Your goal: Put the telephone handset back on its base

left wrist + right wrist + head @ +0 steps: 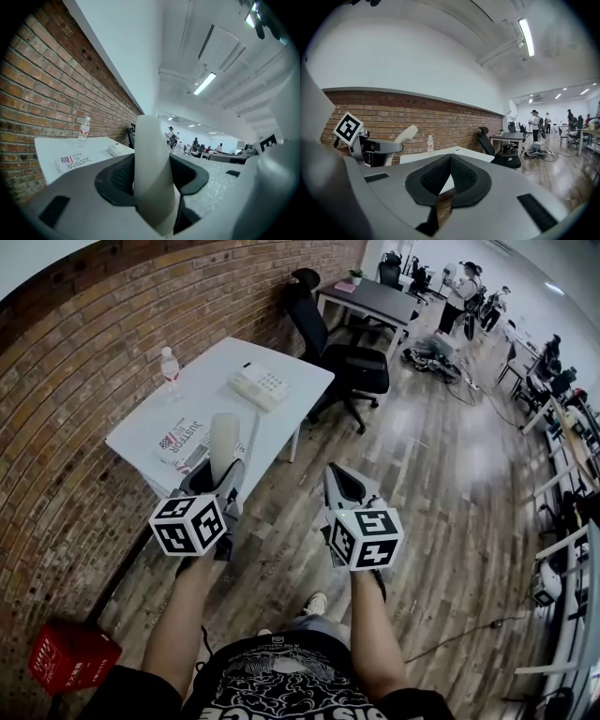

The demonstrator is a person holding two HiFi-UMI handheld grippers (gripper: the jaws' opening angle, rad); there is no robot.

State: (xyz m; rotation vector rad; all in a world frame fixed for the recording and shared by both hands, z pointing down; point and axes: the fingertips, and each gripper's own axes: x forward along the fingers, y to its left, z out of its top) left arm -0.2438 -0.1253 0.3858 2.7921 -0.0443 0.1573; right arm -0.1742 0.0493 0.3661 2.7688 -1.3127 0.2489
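My left gripper (225, 482) is shut on a white telephone handset (223, 444), which stands upright between its dark pads in front of the white table (211, 404). In the left gripper view the handset (151, 159) fills the gap between the jaws. The white phone base (260, 383) lies on the table's far part, well beyond the handset, and shows small in the left gripper view as the base (117, 149). To the right, my right gripper (339, 482) hangs over the wooden floor, shut with nothing in it. Its closed pads (461, 180) show in the right gripper view, and the handset (405, 135) appears at its left.
A water bottle (170, 367) stands at the table's left edge by the brick wall. A book (183, 442) lies on the near end. A black office chair (342, 357) sits past the table's far corner. A red box (70, 657) rests on the floor at lower left.
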